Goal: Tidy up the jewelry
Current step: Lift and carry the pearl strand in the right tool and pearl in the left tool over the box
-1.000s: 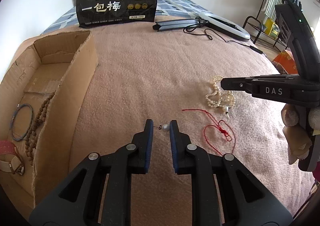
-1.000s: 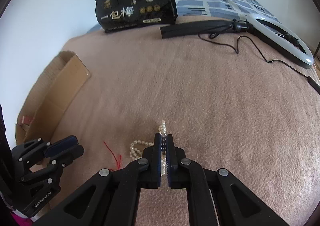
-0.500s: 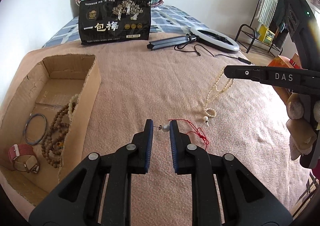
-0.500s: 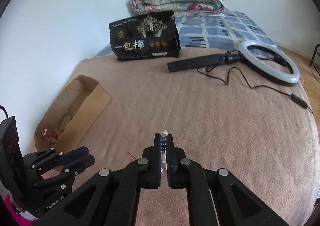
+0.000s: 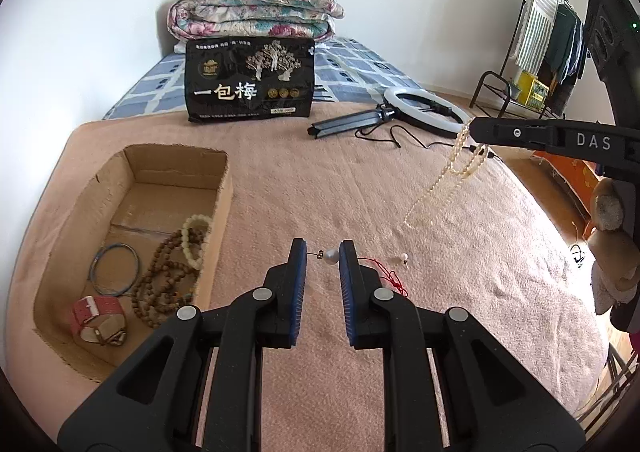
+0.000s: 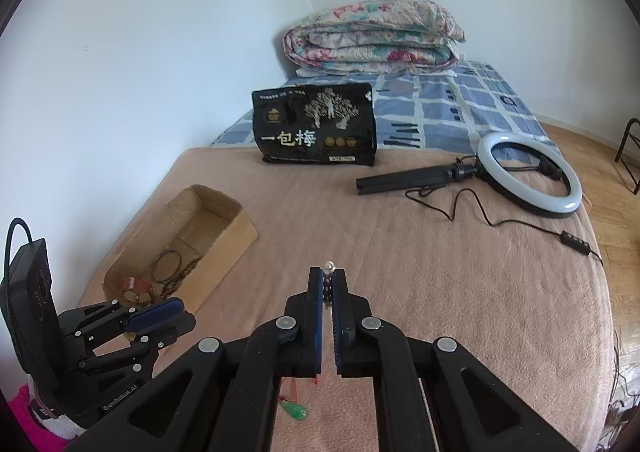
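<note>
My left gripper (image 5: 323, 255) is shut on a pearl earring (image 5: 331, 256), its post against the left pad, above the pink blanket. To the right, my right gripper (image 5: 474, 129) is shut on a pearl necklace (image 5: 450, 171) that hangs in loops clear of the bed. In the right wrist view the necklace (image 6: 329, 267) peeks out between the tips of the right gripper (image 6: 328, 280), and the left gripper (image 6: 186, 316) sits low on the left. A second pearl earring (image 5: 404, 259) and a red string (image 5: 386, 278) lie on the blanket; its green pendant (image 6: 294, 410) shows under the right gripper.
An open cardboard box (image 5: 224, 187) on the left holds a blue bangle (image 5: 116, 270), wooden beads (image 5: 164, 284), a pale bead bracelet (image 5: 194, 240) and a pink watch (image 5: 96, 318). Behind are a black snack bag (image 5: 250, 85), a ring light (image 5: 424, 107) with cable, and a folded quilt (image 5: 256, 7).
Both grippers have risen and tilted up. The pearl necklace has come off the blanket and now dangles from the right gripper. The left still holds the earring.
</note>
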### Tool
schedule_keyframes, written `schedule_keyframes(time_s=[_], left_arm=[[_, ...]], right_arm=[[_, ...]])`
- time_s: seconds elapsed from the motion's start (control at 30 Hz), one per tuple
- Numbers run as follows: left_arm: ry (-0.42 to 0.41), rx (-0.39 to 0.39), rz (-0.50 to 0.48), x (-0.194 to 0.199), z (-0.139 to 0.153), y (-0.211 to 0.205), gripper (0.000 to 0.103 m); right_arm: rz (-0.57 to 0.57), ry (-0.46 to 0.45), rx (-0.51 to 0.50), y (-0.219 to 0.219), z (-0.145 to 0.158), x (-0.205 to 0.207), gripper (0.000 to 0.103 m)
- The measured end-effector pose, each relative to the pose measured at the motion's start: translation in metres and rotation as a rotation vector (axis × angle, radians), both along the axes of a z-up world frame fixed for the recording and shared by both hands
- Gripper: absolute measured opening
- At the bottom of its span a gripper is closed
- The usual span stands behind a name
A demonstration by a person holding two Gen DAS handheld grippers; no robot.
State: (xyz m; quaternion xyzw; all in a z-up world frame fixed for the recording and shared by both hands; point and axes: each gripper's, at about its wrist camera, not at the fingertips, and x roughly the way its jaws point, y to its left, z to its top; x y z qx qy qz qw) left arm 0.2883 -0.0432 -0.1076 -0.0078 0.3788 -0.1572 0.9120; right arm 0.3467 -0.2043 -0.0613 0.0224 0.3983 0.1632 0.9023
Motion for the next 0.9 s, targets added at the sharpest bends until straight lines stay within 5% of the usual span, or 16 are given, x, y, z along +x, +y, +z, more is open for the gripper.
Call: schedule_keyframes(time_s=[0.9], left_arm=[[-0.065, -0.019, 0.172, -0.015, 0.035, 0.125, 0.015]], right_arm=[[0.160, -0.066, 0.010, 0.116, 0.042, -0.016, 0.001]])
